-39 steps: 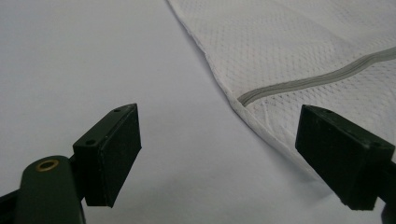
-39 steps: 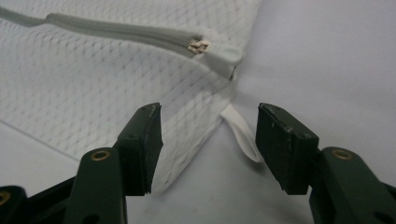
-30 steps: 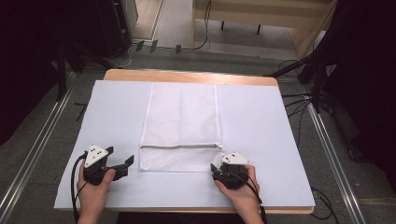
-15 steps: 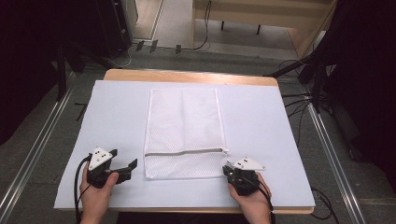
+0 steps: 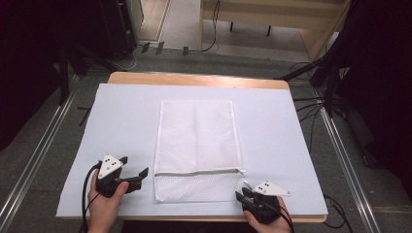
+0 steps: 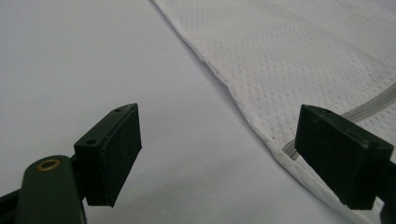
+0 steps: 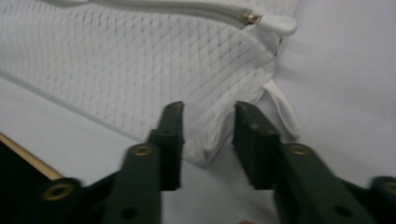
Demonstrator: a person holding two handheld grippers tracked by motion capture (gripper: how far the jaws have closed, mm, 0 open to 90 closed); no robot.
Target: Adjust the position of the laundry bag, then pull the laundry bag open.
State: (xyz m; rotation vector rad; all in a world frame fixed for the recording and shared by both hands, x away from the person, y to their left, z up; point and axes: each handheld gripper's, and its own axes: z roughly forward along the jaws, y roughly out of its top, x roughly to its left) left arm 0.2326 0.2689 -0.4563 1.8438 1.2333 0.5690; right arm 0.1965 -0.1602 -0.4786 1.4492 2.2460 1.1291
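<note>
The left gripper (image 5: 127, 173) is resting at eight o'clock on the desk (image 5: 121, 111), fingers (image 6: 109, 156) spread wide, holding nothing; the white mesh bag (image 5: 197, 145) is lying flat at centre, unlabelled; the right gripper (image 5: 241, 195), at five o'clock, has just been reopening, its part-open fingers (image 7: 170, 140) framing the bag's corner without gripping.

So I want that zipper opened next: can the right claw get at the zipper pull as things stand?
Probably yes. The right claw is open beside the near right corner of the mesh bag, and the zipper pull lies exposed just beyond that corner, with only bare white table cover around it.
</note>
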